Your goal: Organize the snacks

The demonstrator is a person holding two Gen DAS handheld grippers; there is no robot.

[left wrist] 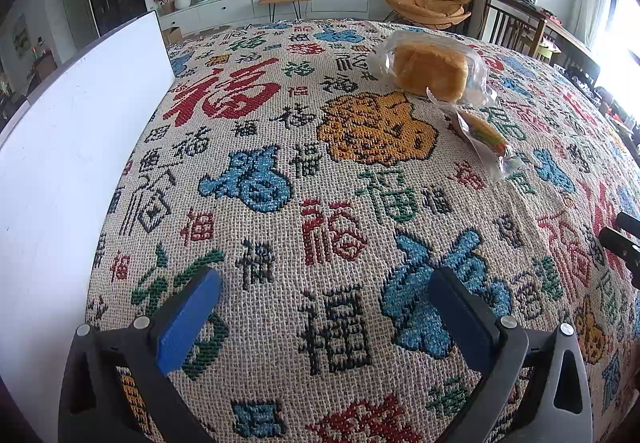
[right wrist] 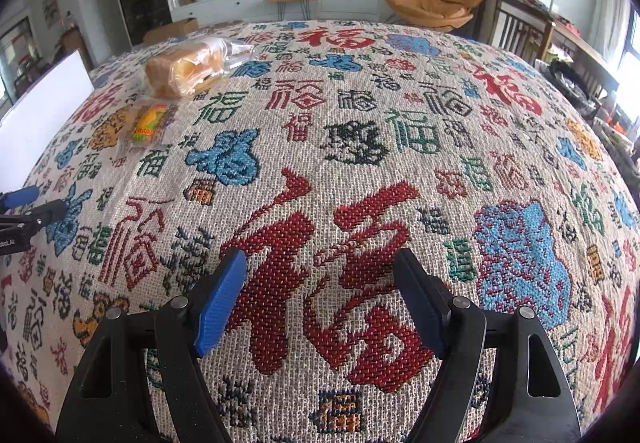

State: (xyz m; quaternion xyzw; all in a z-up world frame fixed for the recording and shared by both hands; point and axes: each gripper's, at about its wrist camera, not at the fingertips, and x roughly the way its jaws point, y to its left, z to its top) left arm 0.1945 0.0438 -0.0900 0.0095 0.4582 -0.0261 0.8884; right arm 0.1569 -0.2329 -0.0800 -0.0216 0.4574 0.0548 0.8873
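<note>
Left gripper (left wrist: 320, 317): hovering near, jaws standing wide, nothing between | right gripper (right wrist: 322, 299): hovering near, jaws spread apart, empty | woven cloth (right wrist: 360, 147): lying beneath both | small snack packet (left wrist: 482, 135): lying farther off | bagged bread (left wrist: 430, 69): sitting just beyond, beside packet | white board (left wrist: 72, 131): standing at left edge

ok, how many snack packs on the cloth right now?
2. A bagged bread loaf lies far across the patterned cloth; a small yellow-green packet lies just in front of it, nearer the grippers. No others show in either view; the white board could hide more.
</note>
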